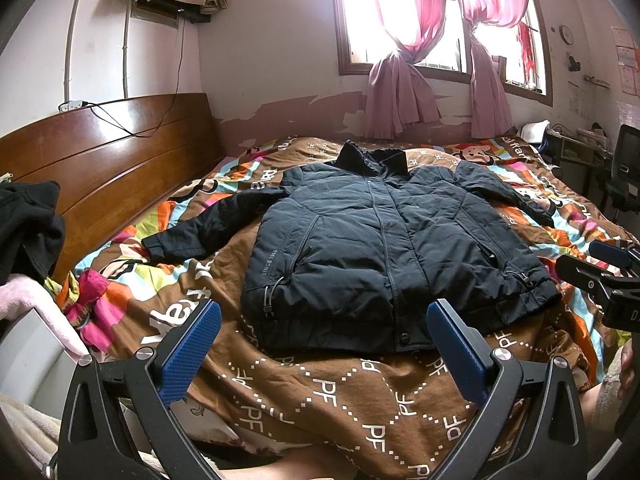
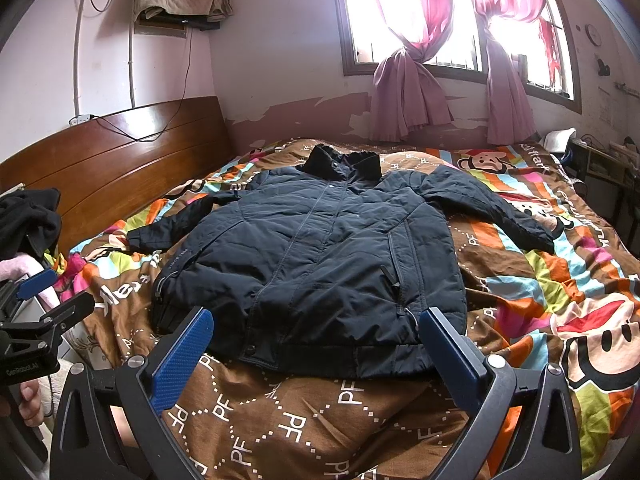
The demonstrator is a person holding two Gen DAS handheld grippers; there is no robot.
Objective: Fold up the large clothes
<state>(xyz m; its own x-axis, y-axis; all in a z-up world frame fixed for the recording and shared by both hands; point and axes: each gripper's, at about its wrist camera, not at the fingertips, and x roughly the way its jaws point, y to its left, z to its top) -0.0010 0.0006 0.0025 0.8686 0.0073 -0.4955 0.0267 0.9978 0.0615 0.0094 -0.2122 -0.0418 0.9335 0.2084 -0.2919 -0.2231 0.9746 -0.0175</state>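
A dark navy padded jacket (image 1: 372,236) lies flat and zipped on the bed, collar toward the window, both sleeves spread out; it also shows in the right wrist view (image 2: 320,248). My left gripper (image 1: 324,316) is open and empty, hovering just in front of the jacket's hem. My right gripper (image 2: 316,320) is open and empty, also just before the hem, to the right of the left one. The right gripper shows at the right edge of the left wrist view (image 1: 608,276); the left gripper shows at the left edge of the right wrist view (image 2: 36,312).
The bed carries a brown patterned quilt (image 1: 340,392) with colourful stripes. A wooden headboard (image 1: 100,160) stands on the left, with dark clothes (image 1: 28,224) piled beside it. A window with pink curtains (image 1: 400,80) is behind. A desk and chair (image 1: 616,184) stand at the far right.
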